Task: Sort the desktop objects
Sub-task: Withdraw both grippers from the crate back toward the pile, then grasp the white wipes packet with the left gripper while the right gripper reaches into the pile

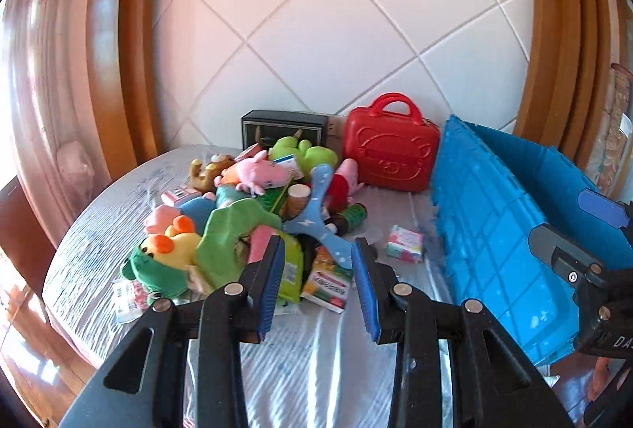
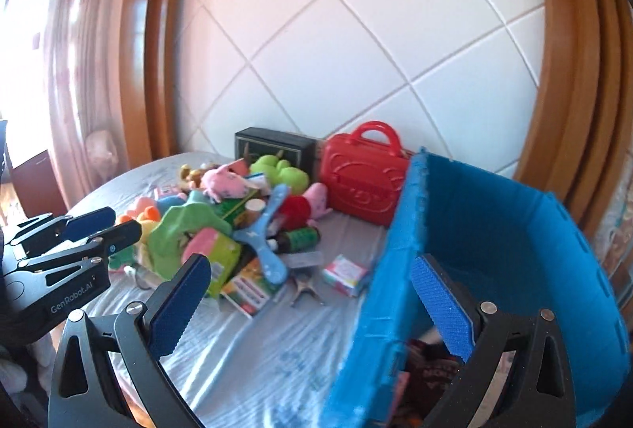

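On table left of blue crate (image 1: pixel 494 214), toy pile (image 1: pixel 245 214) waits. Your left gripper (image 1: pixel 316 281) and right gripper (image 2: pixel 312 303) both empty, jaws apart. Plush probably soft, light: pinch body, not tag.

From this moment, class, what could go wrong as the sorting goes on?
The toys in the pile overlap, so the open left gripper may drag neighbours along when it lifts one. The small pastel box lies close to the blue crate wall, a tight spot for fingers. The open right gripper straddles the crate's rim and might knock it.
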The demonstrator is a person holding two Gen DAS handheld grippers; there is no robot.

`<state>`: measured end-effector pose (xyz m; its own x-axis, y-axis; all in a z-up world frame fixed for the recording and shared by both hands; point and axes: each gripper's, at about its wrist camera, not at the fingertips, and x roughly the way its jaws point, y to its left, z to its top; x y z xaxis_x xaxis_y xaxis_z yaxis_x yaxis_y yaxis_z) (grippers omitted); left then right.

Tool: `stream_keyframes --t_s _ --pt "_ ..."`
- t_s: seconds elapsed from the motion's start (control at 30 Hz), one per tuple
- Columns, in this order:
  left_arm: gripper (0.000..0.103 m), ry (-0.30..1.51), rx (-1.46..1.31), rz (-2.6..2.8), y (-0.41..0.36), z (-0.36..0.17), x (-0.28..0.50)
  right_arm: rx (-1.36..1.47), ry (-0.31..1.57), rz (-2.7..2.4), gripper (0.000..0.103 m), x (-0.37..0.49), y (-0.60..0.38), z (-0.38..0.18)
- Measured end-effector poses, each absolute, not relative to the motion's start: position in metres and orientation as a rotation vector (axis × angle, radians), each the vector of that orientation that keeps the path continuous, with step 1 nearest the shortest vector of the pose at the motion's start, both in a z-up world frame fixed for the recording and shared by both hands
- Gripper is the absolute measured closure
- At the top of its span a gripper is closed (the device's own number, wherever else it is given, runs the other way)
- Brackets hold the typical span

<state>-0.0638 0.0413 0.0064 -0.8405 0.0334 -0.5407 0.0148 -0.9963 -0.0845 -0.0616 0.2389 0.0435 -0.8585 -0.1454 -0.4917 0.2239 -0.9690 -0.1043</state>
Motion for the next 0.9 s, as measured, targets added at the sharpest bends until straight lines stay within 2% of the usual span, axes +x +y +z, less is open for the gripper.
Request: stream_keyframes --t_s 0.1,0.23,0.33,0.5,0.73,0.9 --pt "0.067 -0.182 -1.023 2.997 -0.021 -0.019 -0.077 0.77 0.23 -2.779 0.0 -0.077 0.19 0.027" --pt "0.067 -0.132 -1.2 3.004 -0.098 -0.058 -0.093 0.871 0.227 -2.705 0.0 -0.107 0.118 -0.006" --pt "0.067 -0.166 -1.356 2.974 -0.16 -0.088 -0.104 0.965 0.207 -2.664 0.0 -0.131 0.072 -0.033" --pt "0.067 -0.208 -1.487 2.94 -0.237 -0.131 -0.112 1.132 0.155 -2.625 0.0 -0.169 0.019 -0.084" --pt "0.067 -0.368 -1.626 2.844 -0.297 -0.199 -0.135 1.361 0.111 -2.556 0.0 -0.193 -0.009 -0.153" --pt "0.067 -0.423 -1.711 2.791 -0.303 -0.24 -0.151 1.476 0.097 -2.474 0.0 -0.204 -0.02 -0.198"
